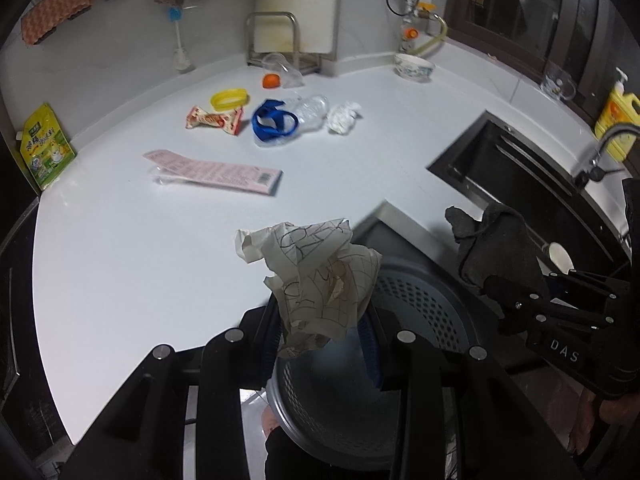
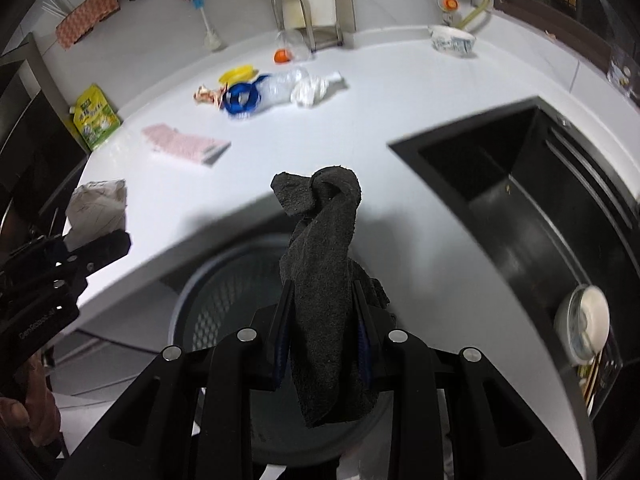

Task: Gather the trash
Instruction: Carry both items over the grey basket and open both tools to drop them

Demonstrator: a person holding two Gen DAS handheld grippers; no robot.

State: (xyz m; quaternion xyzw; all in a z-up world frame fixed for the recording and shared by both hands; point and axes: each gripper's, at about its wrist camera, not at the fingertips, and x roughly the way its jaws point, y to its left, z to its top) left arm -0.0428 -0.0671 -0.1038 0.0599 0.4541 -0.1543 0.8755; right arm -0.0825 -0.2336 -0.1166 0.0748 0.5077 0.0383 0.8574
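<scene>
Left wrist view shows your left gripper [image 1: 320, 344] pinching a crumpled sheet of printed paper [image 1: 316, 276], held over the near rim of the perforated bin [image 1: 424, 308] that sits below the tabletop [image 1: 120, 240] edge. Your right gripper [image 2: 324, 344] is clamped on a dark grey rag [image 2: 324, 280], which hangs above the same bin's mouth. You appear to be at the drop-off step, both loads carried to the bin but not yet released. Next, centre each load over the opening, then spread the jaws so the pieces fall clear of the rim. More litter waits far back on the tabletop: a pink receipt [image 1: 216, 172], a snack wrapper [image 1: 216, 119], a blue strap [image 1: 274, 122], a crushed plastic bottle [image 1: 310, 110] and a white tissue wad [image 1: 342, 117].
</scene>
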